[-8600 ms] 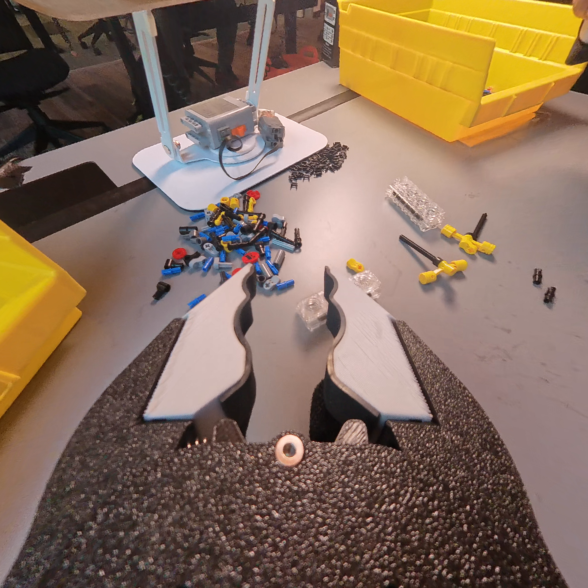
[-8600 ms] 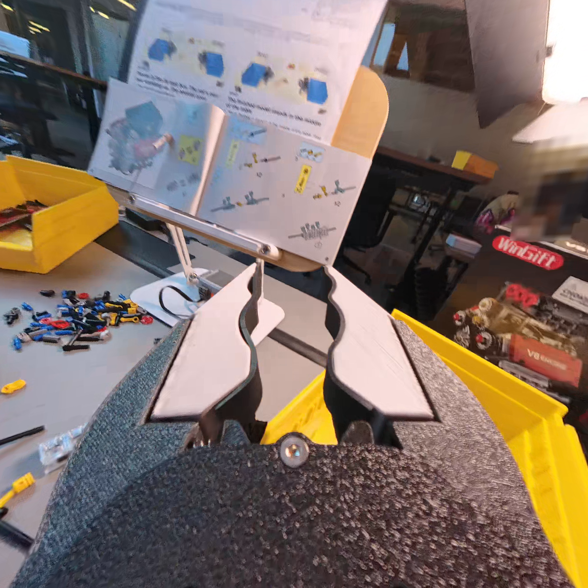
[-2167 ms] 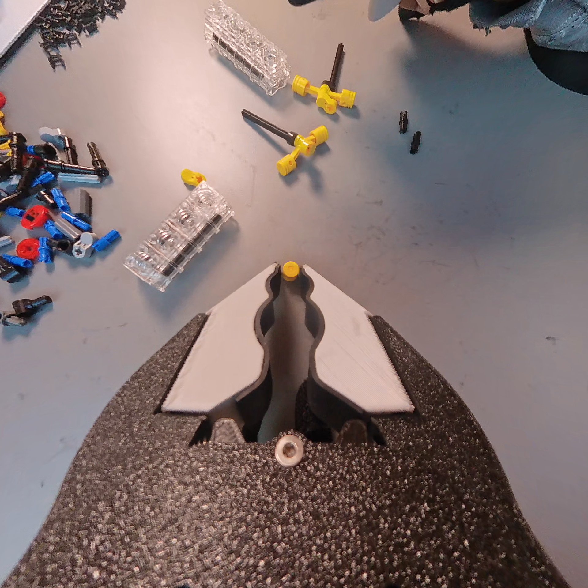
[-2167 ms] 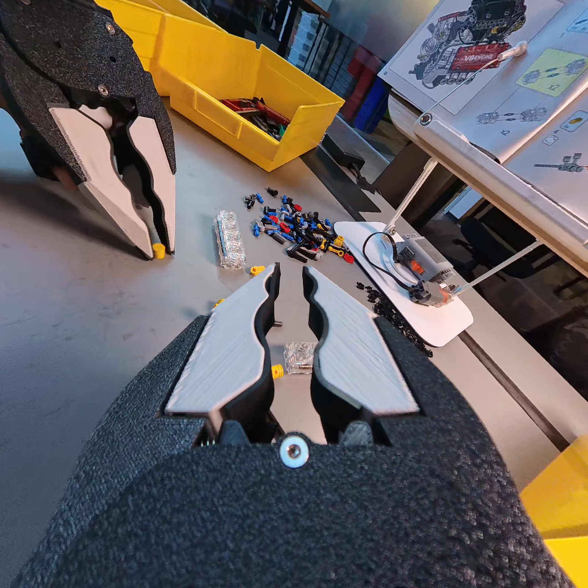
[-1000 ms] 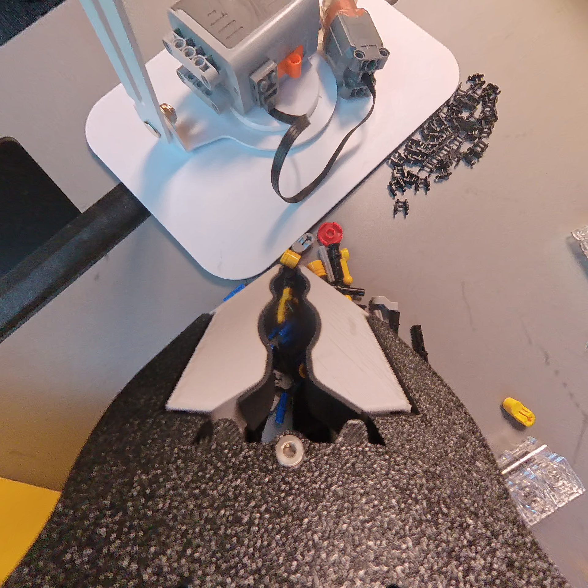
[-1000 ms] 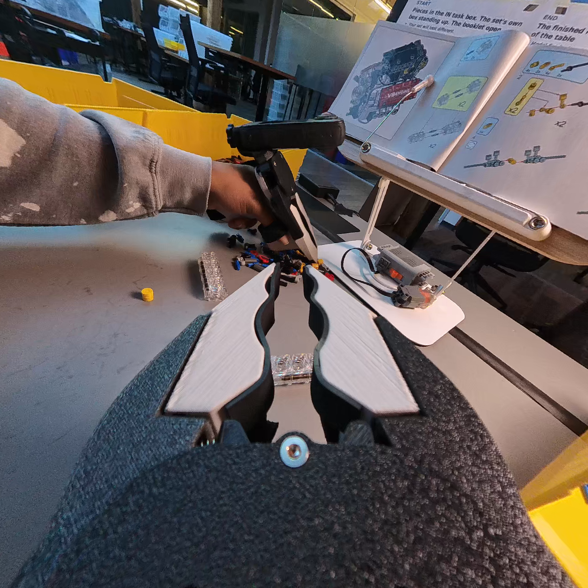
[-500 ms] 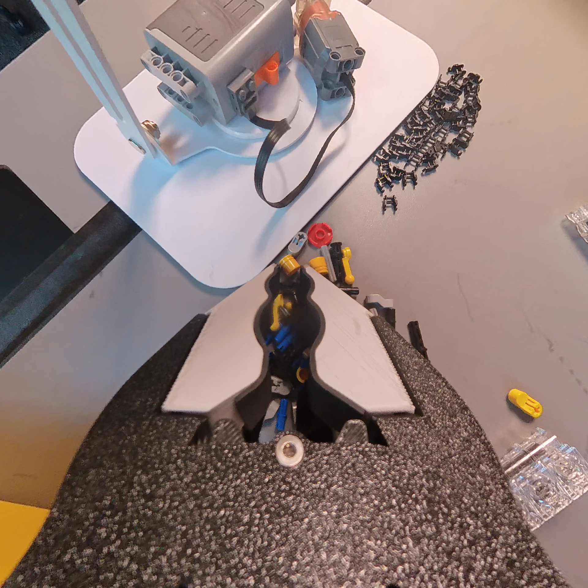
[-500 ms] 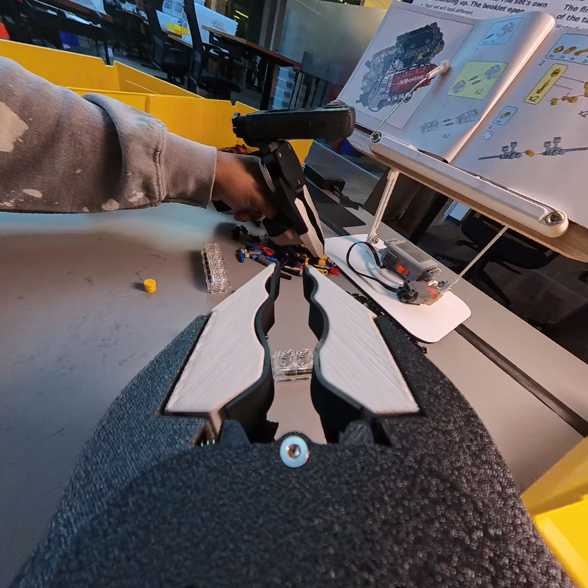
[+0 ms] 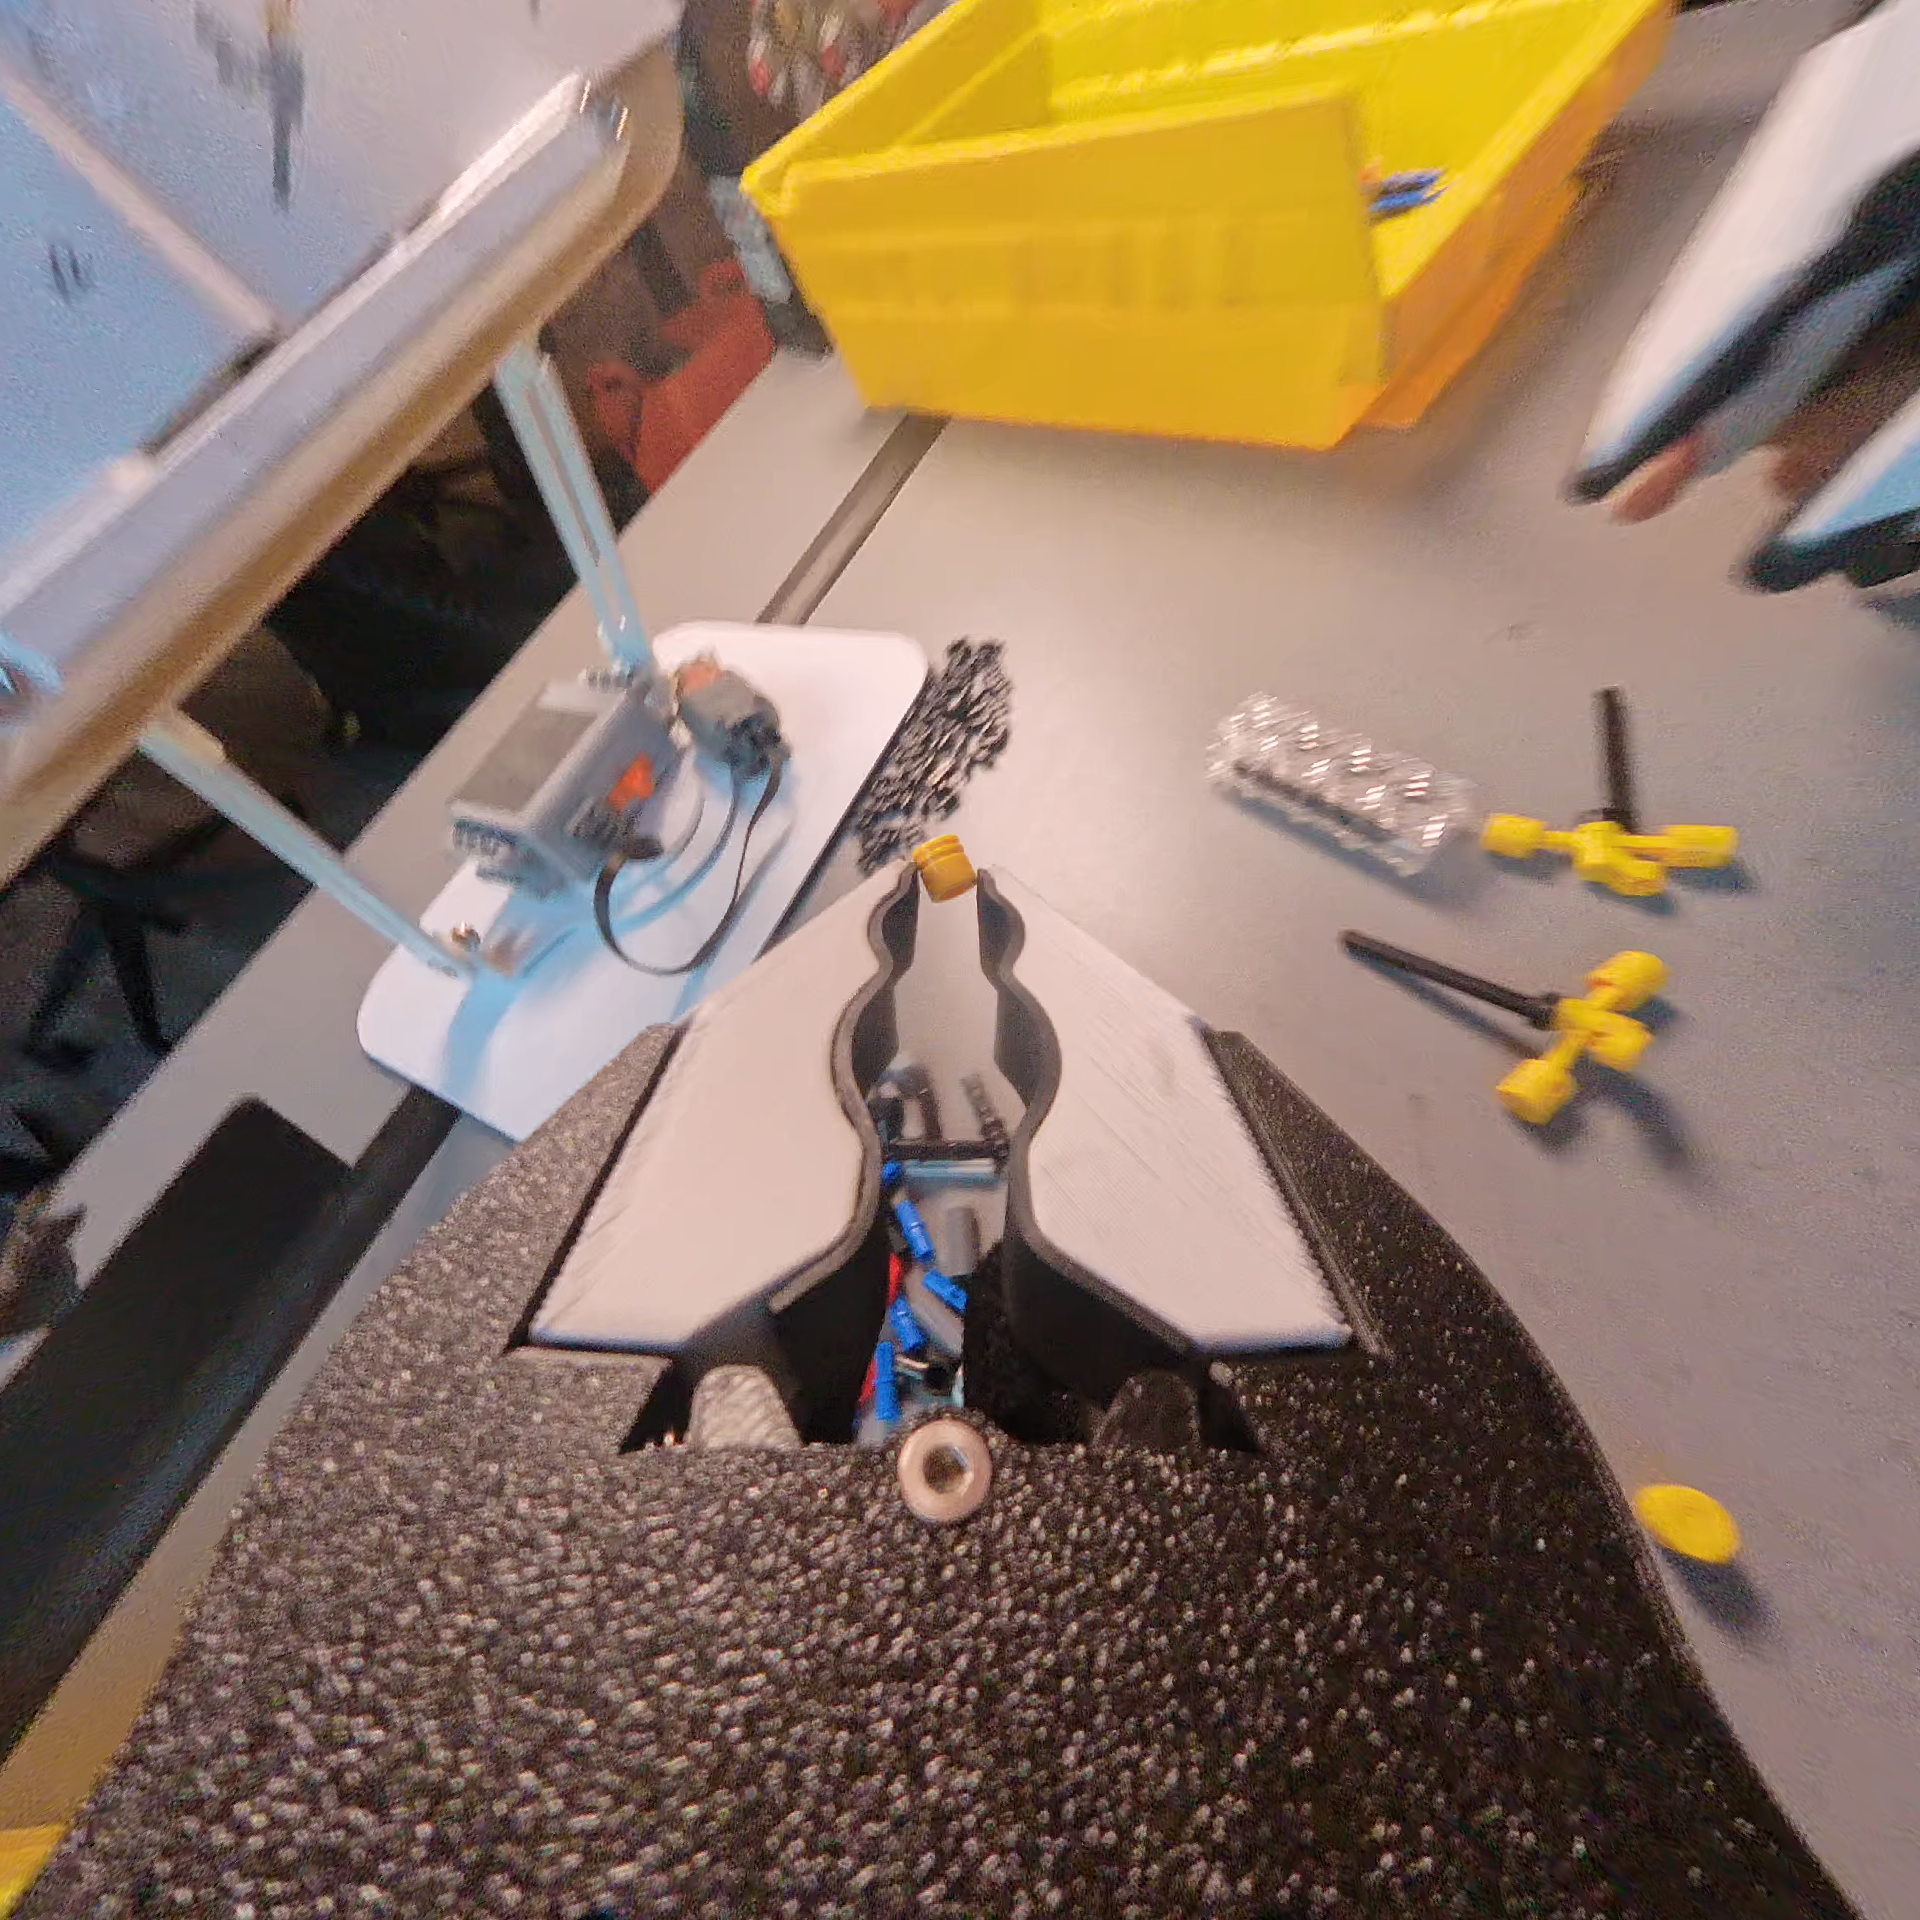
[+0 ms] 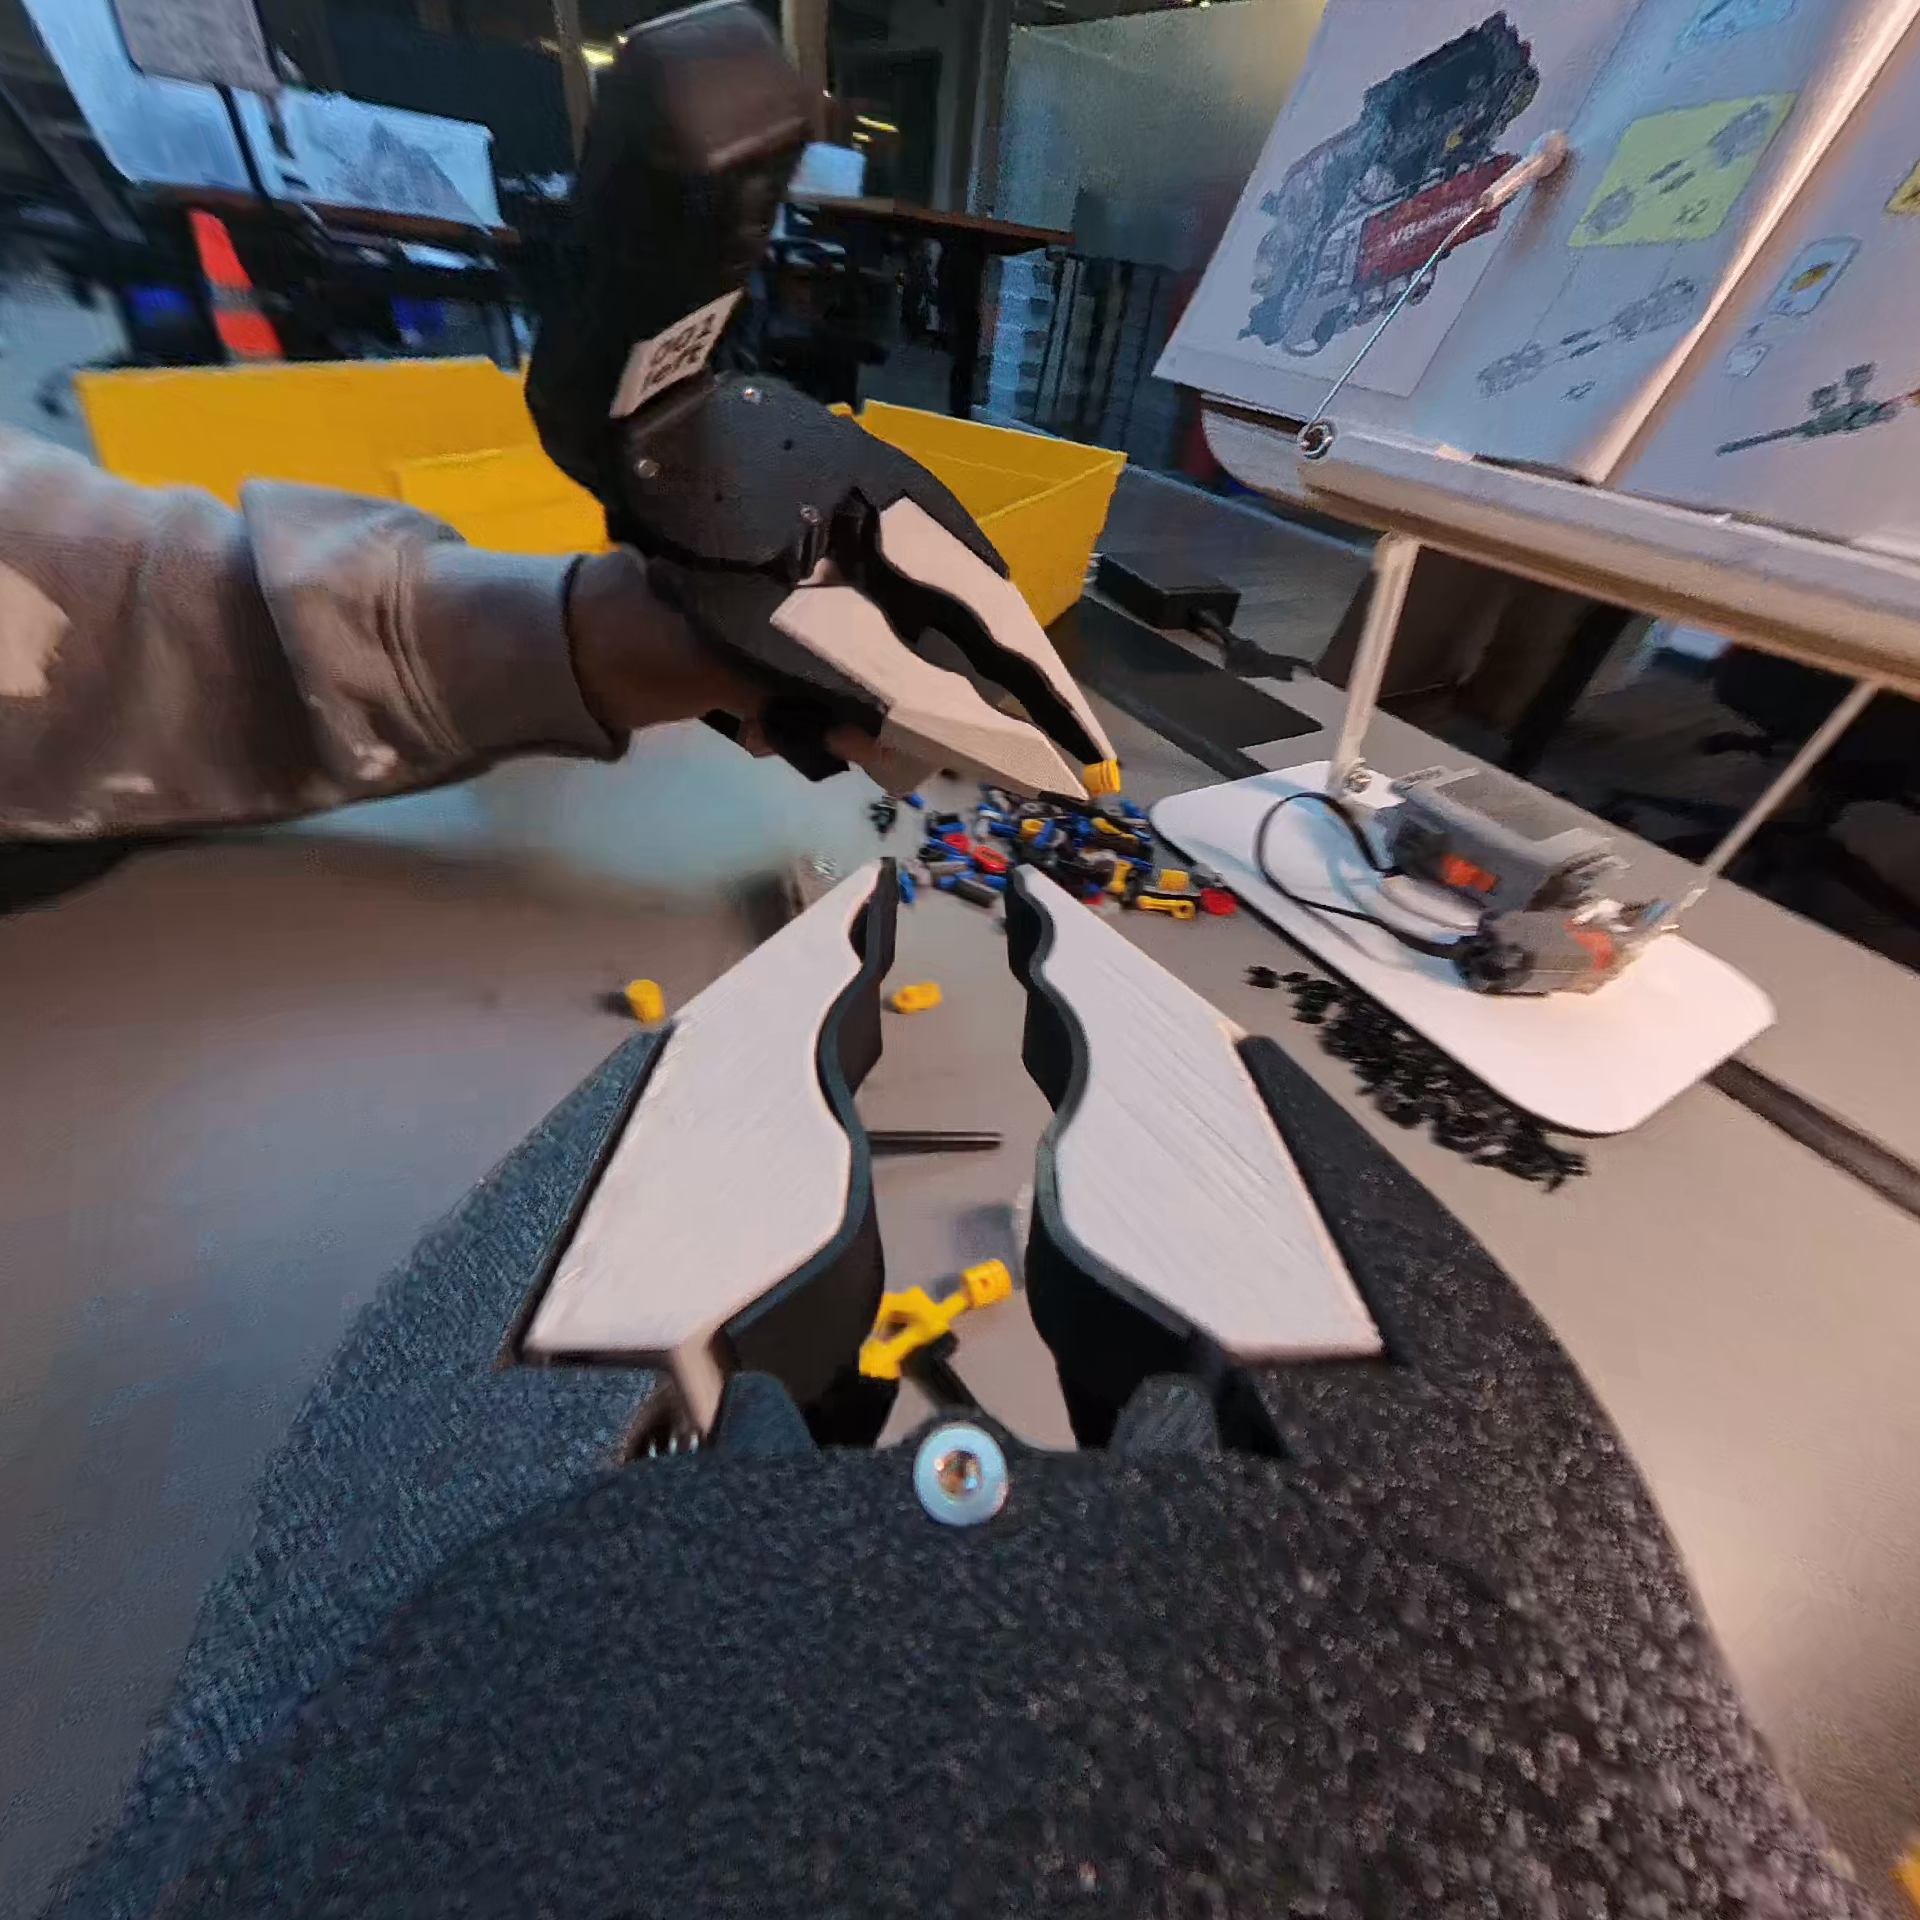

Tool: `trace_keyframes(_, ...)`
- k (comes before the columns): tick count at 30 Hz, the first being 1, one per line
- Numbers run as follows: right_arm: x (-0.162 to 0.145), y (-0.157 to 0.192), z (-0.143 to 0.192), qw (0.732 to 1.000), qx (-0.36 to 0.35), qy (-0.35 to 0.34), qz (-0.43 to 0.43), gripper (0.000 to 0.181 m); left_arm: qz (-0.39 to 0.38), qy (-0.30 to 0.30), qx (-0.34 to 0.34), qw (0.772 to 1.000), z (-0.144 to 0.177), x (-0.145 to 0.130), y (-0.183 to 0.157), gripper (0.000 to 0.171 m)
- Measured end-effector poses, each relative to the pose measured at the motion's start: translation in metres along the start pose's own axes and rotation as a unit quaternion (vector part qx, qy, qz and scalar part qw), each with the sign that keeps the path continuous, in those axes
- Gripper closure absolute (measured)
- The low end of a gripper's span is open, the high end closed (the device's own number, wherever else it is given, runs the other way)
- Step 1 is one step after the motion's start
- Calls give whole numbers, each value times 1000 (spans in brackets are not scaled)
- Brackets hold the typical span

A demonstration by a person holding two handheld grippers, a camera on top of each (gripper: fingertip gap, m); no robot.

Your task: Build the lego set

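My left gripper (image 9: 945, 896) is shut on a small yellow round bush (image 9: 943, 864) at its fingertips and holds it above the table. It also shows in the right wrist view (image 10: 1091, 764), lifted over the pile of small blue, black, red and yellow parts (image 10: 1049, 842), with the bush (image 10: 1101, 776) at its tip. My right gripper (image 10: 948, 883) is open and empty, low over the grey table. A yellow connector on a black axle (image 10: 930, 1320) and a loose black axle (image 10: 935, 1141) lie beneath its fingers.
A white base plate (image 9: 831, 686) bears a grey battery box (image 9: 561, 779) and a motor (image 10: 1538, 951). Black chain links (image 9: 935, 748) lie beside it. A clear brick (image 9: 1340, 790), two yellow connector assemblies (image 9: 1605, 847) and yellow bins (image 9: 1143, 229) are around. A booklet stand (image 10: 1558, 208) leans overhead. One gripper's finger ends stand about 11 cm off the other's.
My left gripper has risen from the parts pile with the yellow bush in its tips. My right gripper has shifted from over the clear brick to over the yellow connector and axle.
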State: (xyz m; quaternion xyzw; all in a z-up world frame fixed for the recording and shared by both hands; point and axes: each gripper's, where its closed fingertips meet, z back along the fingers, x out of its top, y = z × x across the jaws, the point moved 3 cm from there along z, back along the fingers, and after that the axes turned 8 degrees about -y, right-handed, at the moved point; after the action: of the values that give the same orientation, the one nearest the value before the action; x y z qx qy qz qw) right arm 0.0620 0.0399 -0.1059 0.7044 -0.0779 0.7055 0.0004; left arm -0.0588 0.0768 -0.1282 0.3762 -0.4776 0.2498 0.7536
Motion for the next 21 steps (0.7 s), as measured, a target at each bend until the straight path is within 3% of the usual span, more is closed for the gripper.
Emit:
trace_keyframes(4, 13, 15, -4, 985, 54, -41, -159, 154, -104, -75, 7, 992, 33, 36, -58, 160)
trace_keyframes(9, 11, 36, -11, 970, 100, -36, -218, 156, -180, -97, 31, 978, 56, 48, -97, 160)
trace_keyframes(12, 8, 45, -14, 966, 117, -31, -230, 169, -212, -94, 39, 972, 59, 49, -106, 160)
trace_keyframes(18, 0, 49, -16, 971, 122, -3, -205, 172, -208, -76, 17, 975, 61, 40, -106, 159)
trace_keyframes(21, -13, 57, -20, 982, 123, 64, -126, 173, -109, -72, 7, 991, 70, 25, -87, 158)
